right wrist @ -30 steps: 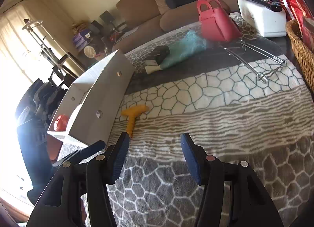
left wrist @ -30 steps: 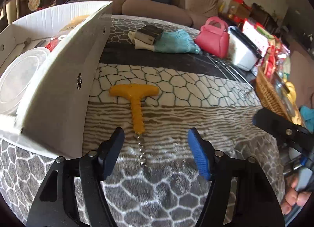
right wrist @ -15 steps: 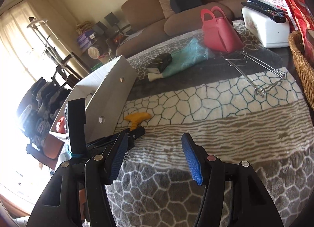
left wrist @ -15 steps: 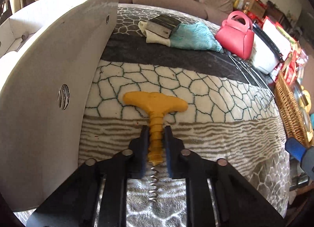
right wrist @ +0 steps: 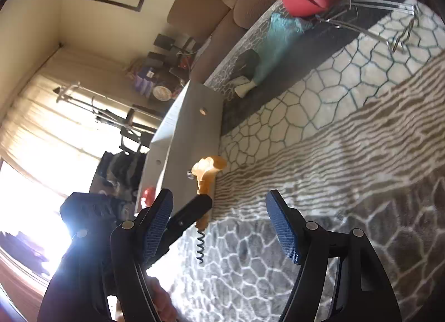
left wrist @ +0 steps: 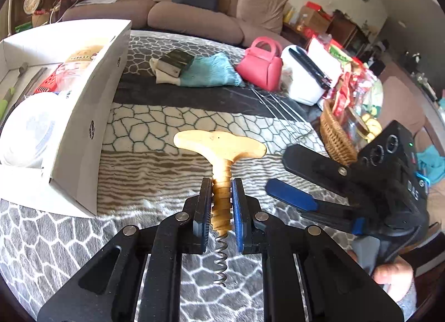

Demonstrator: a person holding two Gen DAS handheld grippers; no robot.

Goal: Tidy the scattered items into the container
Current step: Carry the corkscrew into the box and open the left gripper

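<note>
L gripper (left wrist: 219, 208) clamped on ribbed shank of yellow corkscrew (left wrist: 219, 152), blue pads flat against both sides. T-handle pointed fwd, away from cam; bare metal spiral poked back between the arms. Corkscrew looked lifted clear of patterned blanket (left wrist: 155, 171), though contact w/ cloth hard to judge from L wrist view. In R wrist view, same corkscrew (right wrist: 207, 174) seen held off the blanket (right wrist: 347, 155), spiral hanging free below the black finger (right wrist: 192, 210) of L gripper.

R gripper (right wrist: 219, 227) spread wide, nothing between pads, just beside L gripper on its R side, over grey part of blanket. Also visible in L wrist view (left wrist: 286, 174), pads apart.

White cardboard box (left wrist: 83, 127) sat to L of held corkscrew, near but not touching. Inside: clear plastic lid or tub (left wrist: 25, 133), red item (left wrist: 46, 85), other bits too small to ID.

Further back on blanket: pink handbag (left wrist: 261, 69), teal cloth (left wrist: 208, 74) w/ dark block (left wrist: 175, 62) at its L end, wire rack (left wrist: 281, 110), wicker basket (left wrist: 333, 138) at R edge. Brown sofa (left wrist: 194, 16) behind.
</note>
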